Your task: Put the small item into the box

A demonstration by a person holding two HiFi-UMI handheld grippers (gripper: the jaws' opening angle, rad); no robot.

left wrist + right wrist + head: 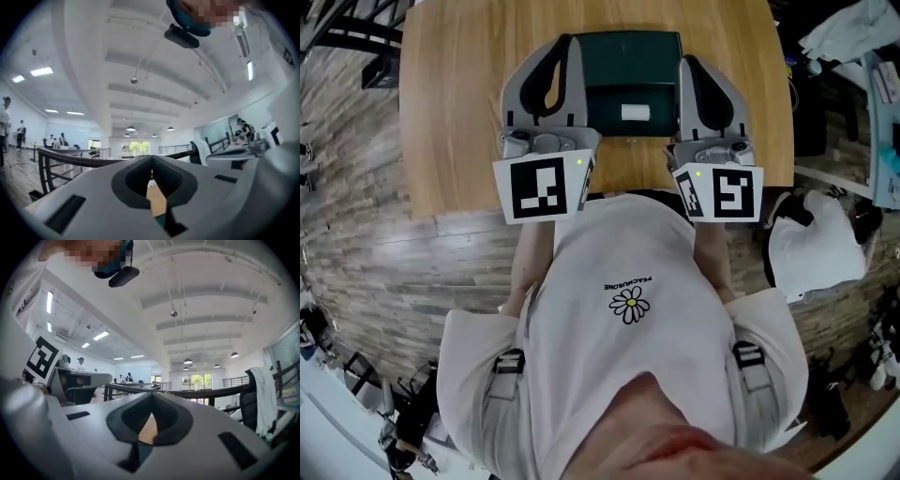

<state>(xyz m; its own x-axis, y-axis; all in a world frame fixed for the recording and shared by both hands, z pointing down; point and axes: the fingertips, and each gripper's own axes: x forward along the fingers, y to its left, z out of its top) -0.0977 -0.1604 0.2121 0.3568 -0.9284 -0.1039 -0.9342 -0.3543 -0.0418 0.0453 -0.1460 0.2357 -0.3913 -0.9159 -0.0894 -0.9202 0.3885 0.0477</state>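
Table point(450, 112): item point(636, 112) left of right claw point(687, 62)

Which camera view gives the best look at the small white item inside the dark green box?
The head view: it looks down into the dark green box, where the small white item lies uncovered. Both gripper views look level across the room, past their own jaws, and do not show the item.
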